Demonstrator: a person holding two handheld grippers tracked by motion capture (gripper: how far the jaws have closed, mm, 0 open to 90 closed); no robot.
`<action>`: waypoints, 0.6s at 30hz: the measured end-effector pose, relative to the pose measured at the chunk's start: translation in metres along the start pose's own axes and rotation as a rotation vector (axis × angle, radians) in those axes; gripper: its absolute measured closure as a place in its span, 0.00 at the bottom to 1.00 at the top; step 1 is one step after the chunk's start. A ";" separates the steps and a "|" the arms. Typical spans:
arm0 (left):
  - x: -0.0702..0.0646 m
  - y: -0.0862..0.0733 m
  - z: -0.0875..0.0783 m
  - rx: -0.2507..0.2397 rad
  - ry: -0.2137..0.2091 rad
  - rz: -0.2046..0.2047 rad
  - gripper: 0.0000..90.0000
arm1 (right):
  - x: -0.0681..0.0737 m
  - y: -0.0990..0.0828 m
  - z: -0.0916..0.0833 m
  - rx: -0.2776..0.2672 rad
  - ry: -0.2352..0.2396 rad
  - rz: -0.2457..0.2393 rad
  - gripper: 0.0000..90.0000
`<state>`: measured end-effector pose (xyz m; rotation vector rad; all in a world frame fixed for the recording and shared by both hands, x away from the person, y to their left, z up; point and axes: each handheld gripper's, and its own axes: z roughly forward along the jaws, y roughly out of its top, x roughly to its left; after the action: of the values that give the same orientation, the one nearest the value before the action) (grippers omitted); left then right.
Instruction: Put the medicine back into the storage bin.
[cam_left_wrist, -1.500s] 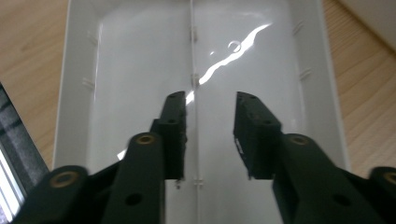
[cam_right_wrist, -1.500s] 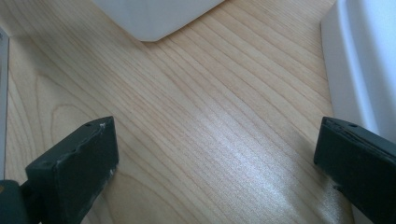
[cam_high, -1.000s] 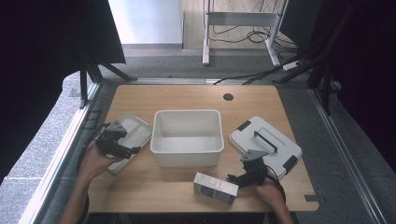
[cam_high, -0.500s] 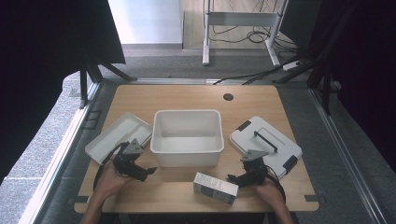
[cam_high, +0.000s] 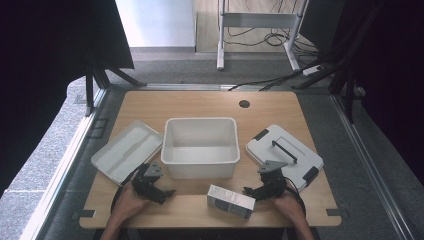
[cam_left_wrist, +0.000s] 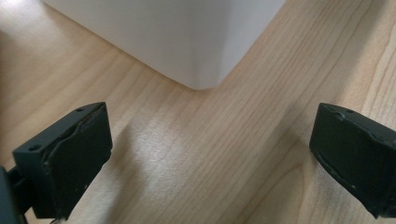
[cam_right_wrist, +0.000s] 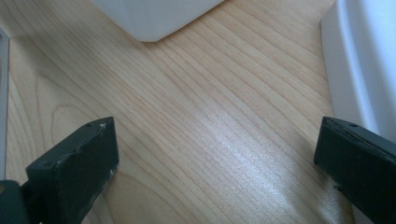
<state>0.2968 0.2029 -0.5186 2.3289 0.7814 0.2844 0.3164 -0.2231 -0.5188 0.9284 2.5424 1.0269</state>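
My left gripper (cam_high: 166, 192) rests low on the table near its front edge, just off the front-left corner of the white tub (cam_high: 200, 147). Its jaws have been opening in the last second and now stand wide open (cam_left_wrist: 210, 135), with bare wood between them and the tub's corner (cam_left_wrist: 187, 42) ahead. My right gripper (cam_high: 250, 190) lies at the front right, open (cam_right_wrist: 217, 154) and empty, pointing left toward a small grey-and-white box (cam_high: 231, 201). The tub's corner (cam_right_wrist: 154, 18) and the white lid's edge (cam_right_wrist: 364, 60) show past its jaws.
A shallow white tray (cam_high: 127, 150) lies left of the tub. A white lid with a black handle (cam_high: 282, 152) lies to its right. The wooden table (cam_high: 210, 102) has a round cable hole (cam_high: 244, 103) at the back. Dark curtains and a metal frame stand beyond.
My left hand has left the tray and come down toward the table's front edge, stopping beside the tub's front-left corner. The right hand and the box have stayed where they were.
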 end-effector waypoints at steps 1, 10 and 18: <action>0.000 -0.001 0.001 -0.007 -0.009 -0.008 0.00 | 0.000 0.000 0.000 -0.003 0.002 0.007 0.00; 0.002 -0.003 0.002 -0.017 -0.023 -0.022 0.00 | -0.001 0.008 -0.015 -0.006 0.025 0.029 0.03; 0.002 -0.003 0.002 -0.017 -0.023 -0.022 0.00 | 0.005 0.032 -0.046 0.012 0.044 -0.007 0.07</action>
<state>0.2977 0.2046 -0.5216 2.3024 0.7896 0.2541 0.3075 -0.2264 -0.4633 0.9086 2.5888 1.0428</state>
